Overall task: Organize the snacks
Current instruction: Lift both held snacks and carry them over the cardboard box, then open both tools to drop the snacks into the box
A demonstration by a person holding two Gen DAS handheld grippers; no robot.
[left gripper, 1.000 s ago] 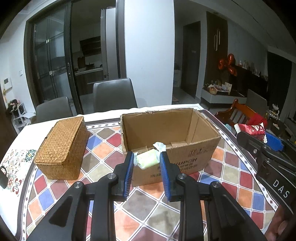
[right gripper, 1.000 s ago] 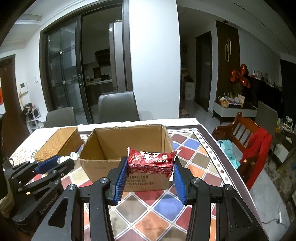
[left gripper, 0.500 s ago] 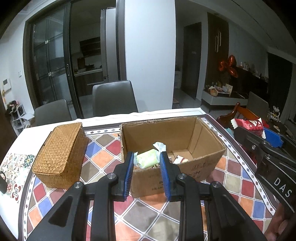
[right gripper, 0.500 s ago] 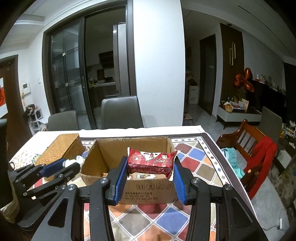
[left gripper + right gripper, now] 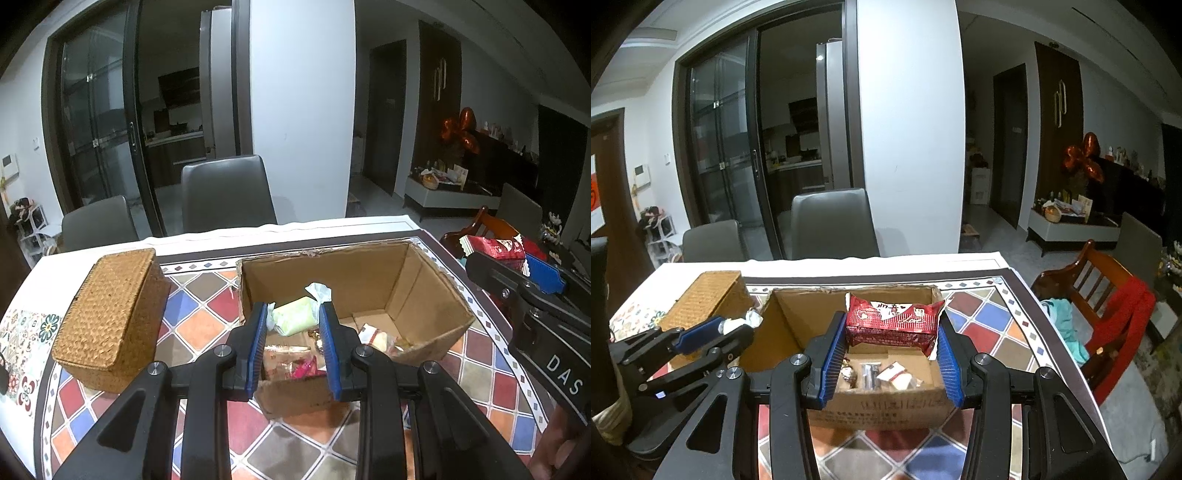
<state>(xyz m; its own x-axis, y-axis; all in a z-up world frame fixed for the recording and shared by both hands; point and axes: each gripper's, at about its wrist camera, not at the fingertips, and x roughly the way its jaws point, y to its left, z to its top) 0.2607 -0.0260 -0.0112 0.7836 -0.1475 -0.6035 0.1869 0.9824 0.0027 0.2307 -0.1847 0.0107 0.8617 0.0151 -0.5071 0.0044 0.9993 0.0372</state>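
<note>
An open cardboard box (image 5: 424, 291) (image 5: 886, 406) stands on the patterned table, with several small wrapped snacks (image 5: 291, 363) (image 5: 897, 376) on its floor. My left gripper (image 5: 293, 319) is shut on a pale green wrapped candy (image 5: 295, 315) and hovers over the box's near left corner. My right gripper (image 5: 892, 332) is shut on a red snack packet (image 5: 892, 323), held over the box's near side. In the left wrist view the right gripper (image 5: 517, 269) with its red packet (image 5: 493, 247) shows at the right edge. The right wrist view shows the left gripper (image 5: 713, 332) beside the box's left wall.
A lidded wicker basket (image 5: 110, 317) (image 5: 705, 299) sits left of the box. Grey chairs (image 5: 227, 195) stand behind the table. A wooden chair (image 5: 1097, 280) draped with red and teal cloth is off the right edge. The tiled tablecloth (image 5: 199, 325) covers the table.
Both grippers have moved forward over the box with their snacks still held. The box now looks nearer and lower, and its contents have come into view.
</note>
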